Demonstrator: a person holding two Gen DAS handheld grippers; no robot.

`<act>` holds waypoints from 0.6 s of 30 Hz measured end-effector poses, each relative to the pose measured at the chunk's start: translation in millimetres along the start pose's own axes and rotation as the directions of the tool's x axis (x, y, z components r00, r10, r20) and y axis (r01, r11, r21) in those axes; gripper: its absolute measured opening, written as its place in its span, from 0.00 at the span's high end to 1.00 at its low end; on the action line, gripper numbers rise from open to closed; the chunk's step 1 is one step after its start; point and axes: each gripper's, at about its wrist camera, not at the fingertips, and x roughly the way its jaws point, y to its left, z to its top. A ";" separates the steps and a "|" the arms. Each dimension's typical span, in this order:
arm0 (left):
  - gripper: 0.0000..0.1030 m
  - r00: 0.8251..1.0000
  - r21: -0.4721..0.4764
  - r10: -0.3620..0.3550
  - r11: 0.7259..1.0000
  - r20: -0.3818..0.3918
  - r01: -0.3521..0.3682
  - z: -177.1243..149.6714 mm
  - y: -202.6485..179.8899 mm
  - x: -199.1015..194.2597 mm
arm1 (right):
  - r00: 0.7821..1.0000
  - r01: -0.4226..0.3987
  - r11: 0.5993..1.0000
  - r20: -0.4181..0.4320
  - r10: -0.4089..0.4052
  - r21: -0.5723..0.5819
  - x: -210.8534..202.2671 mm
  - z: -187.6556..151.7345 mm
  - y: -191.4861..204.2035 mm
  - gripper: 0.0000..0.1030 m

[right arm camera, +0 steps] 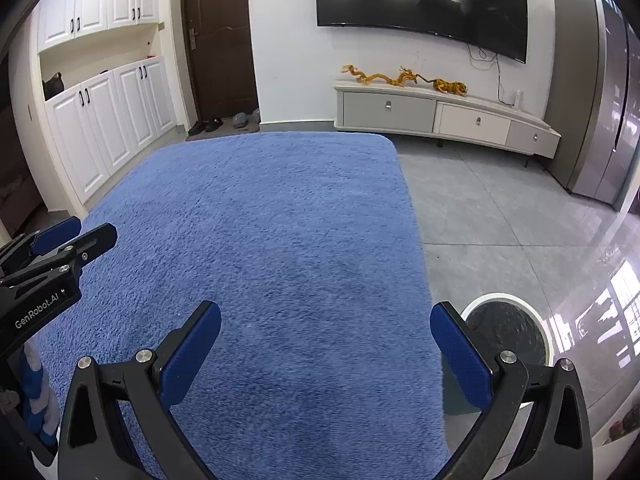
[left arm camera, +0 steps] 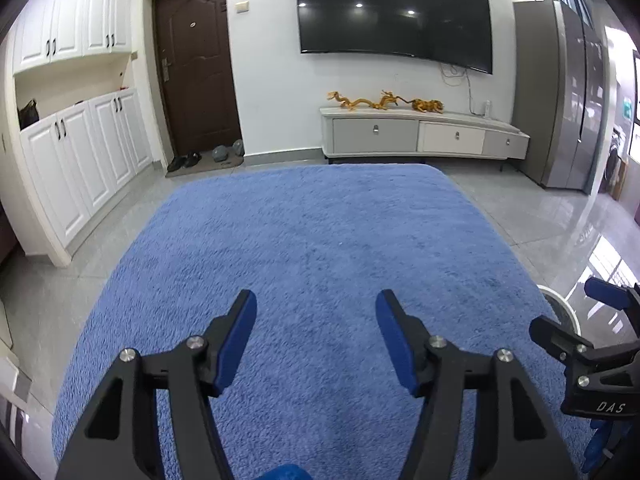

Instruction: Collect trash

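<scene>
A round white trash bin (right arm camera: 508, 340) with a dark liner stands on the grey floor just right of the blue rug (right arm camera: 260, 220); its rim also shows in the left wrist view (left arm camera: 560, 304). My left gripper (left arm camera: 316, 308) is open and empty above the rug (left arm camera: 312, 240). My right gripper (right arm camera: 326, 320) is open and empty, its right finger (right arm camera: 460, 356) next to the bin. Each gripper shows in the other's view, the right (left arm camera: 588, 320) and the left (right arm camera: 64, 240). No trash shows on the rug.
A white TV cabinet (left arm camera: 420, 136) with golden dragon figures (left arm camera: 384, 102) stands at the far wall under a TV (left arm camera: 396, 12). A brown door (left arm camera: 196, 68) with shoes (left arm camera: 184, 160), white cupboards (left arm camera: 80, 160) at left, a grey fridge (left arm camera: 568, 96) at right.
</scene>
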 end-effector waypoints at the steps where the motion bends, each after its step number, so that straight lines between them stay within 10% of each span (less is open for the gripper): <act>1: 0.41 1.000 -0.004 0.002 1.000 -0.001 -0.002 -0.4 2.4 1.0 | 1.000 0.002 1.000 -0.002 -0.002 -0.002 -0.5 -0.8 2.4 0.01; 18: 0.41 1.000 -0.023 -0.008 1.000 -0.030 0.008 -11.0 17.8 8.4 | 0.999 0.039 0.999 -0.021 -0.040 -0.011 9.4 0.1 22.6 0.01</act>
